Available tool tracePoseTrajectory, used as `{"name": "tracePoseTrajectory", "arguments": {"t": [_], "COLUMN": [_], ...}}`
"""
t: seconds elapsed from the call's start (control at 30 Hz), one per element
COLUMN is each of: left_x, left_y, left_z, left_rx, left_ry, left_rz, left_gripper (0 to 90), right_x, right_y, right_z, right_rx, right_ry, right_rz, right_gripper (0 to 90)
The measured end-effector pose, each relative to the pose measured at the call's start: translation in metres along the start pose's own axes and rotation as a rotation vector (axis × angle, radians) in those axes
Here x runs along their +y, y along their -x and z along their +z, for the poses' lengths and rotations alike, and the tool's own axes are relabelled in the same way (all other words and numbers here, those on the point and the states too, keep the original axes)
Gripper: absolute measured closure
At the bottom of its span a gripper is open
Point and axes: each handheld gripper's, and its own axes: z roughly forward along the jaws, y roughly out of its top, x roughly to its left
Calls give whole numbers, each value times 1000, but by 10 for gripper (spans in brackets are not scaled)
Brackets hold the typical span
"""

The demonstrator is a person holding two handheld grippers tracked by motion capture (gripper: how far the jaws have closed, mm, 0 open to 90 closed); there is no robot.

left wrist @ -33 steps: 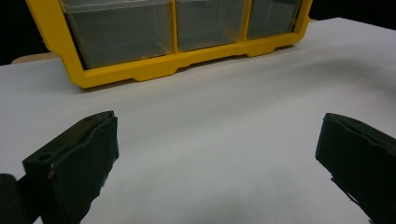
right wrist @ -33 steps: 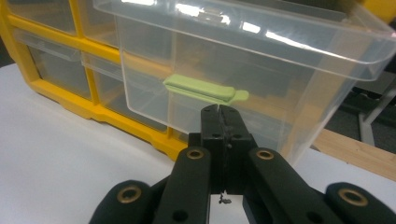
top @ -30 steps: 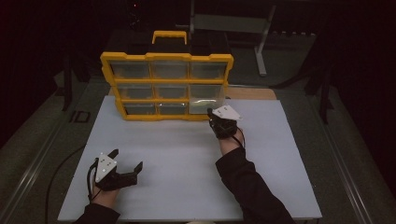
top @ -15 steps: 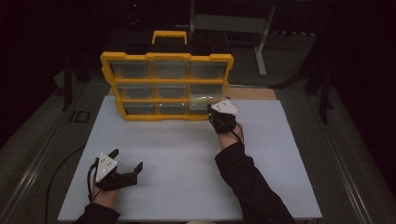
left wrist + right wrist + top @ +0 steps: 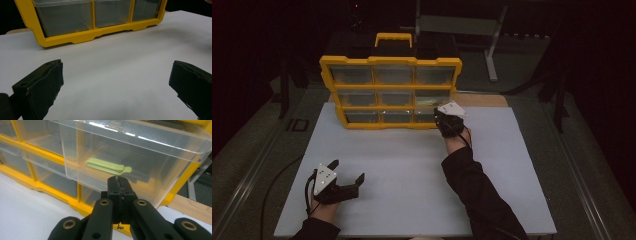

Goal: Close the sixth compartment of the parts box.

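Left gripper (image 5: 346,172) jaws wide apart, right gripper (image 5: 117,179) jaws together.

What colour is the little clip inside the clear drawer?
Light green. The clip shows best in the right gripper view, lying in the clear drawer.

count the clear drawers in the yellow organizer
9, in three rows of three in the yellow organizer: top row, middle row, bottom row. The middle-right drawer is pulled out at the right gripper.
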Motion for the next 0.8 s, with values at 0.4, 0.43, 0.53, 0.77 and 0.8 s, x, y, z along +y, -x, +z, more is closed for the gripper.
{"name": "tracePoseTrajectory", "arguments": {"t": [0.4,0.43,0.53,0.77,0.8], "left_x": [0,0,0,0,0], "left_y": [1,1,1,2,2], "left_z": [1,1,1,1,1], "left_rx": [-1,0,2,1,0], "left_ry": [-1,-2,0,0,2], "left_rz": [6,8,11,16,18], "left_gripper": [3,3,3,3,3], "right_x": [11,12,14,12,13], "right_y": [7,7,9,13,13], "right_z": [13,15,19,30,31], "right_rx": [-8,-7,-2,-8,0], "right_ry": [-21,-24,-31,-62,-59], "right_rz": [14,10,16,22,30], "right_gripper": [900,900,900,900,900]}}
